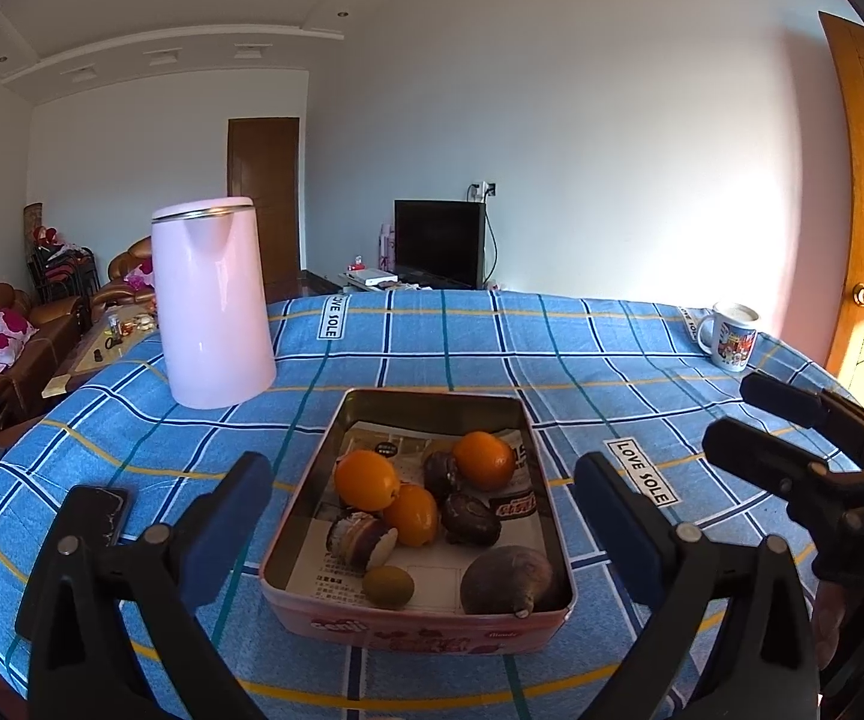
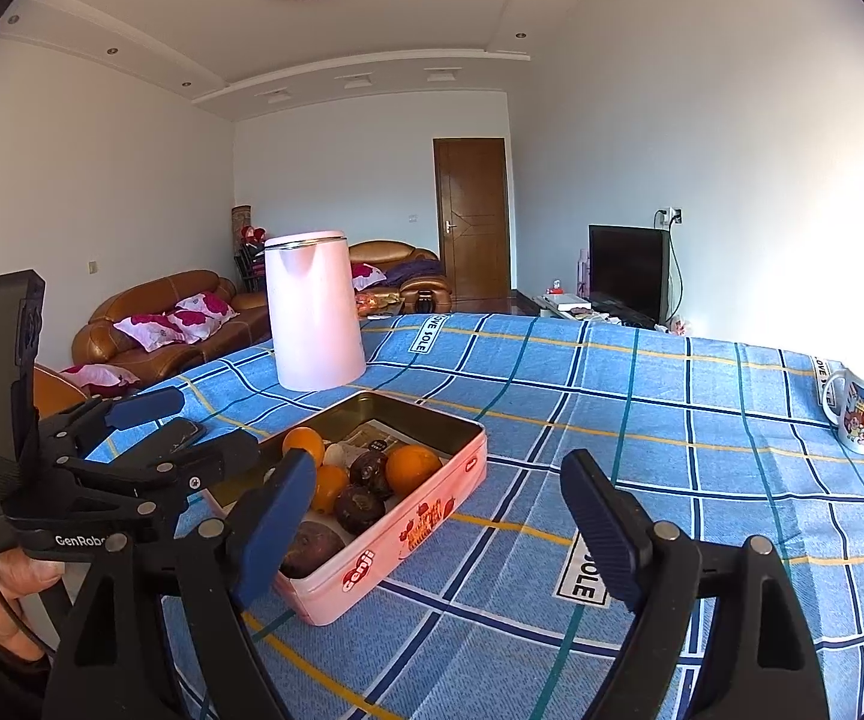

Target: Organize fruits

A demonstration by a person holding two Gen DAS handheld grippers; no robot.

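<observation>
A pink tin (image 1: 420, 624) lined with printed paper stands on the blue checked tablecloth. It holds three oranges (image 1: 366, 479), dark round fruits (image 1: 469, 519), one split open showing white flesh (image 1: 360, 540), a kiwi (image 1: 388, 586) and a large brown-purple fruit (image 1: 507, 579). My left gripper (image 1: 423, 468) is open, its blue pads standing either side of the tin's near end, above it and touching nothing. My right gripper (image 2: 438, 462) is open and empty, to the right of the tin (image 2: 408, 540). Each gripper shows in the other's view: the right gripper (image 1: 750, 414), the left gripper (image 2: 192, 429).
A tall pink kettle (image 1: 213, 306) stands behind the tin to the left. A printed mug (image 1: 732, 336) sits at the far right edge of the table. A dark phone (image 1: 102, 510) lies left of the tin. A hand (image 2: 6, 588) holds the left gripper's handle.
</observation>
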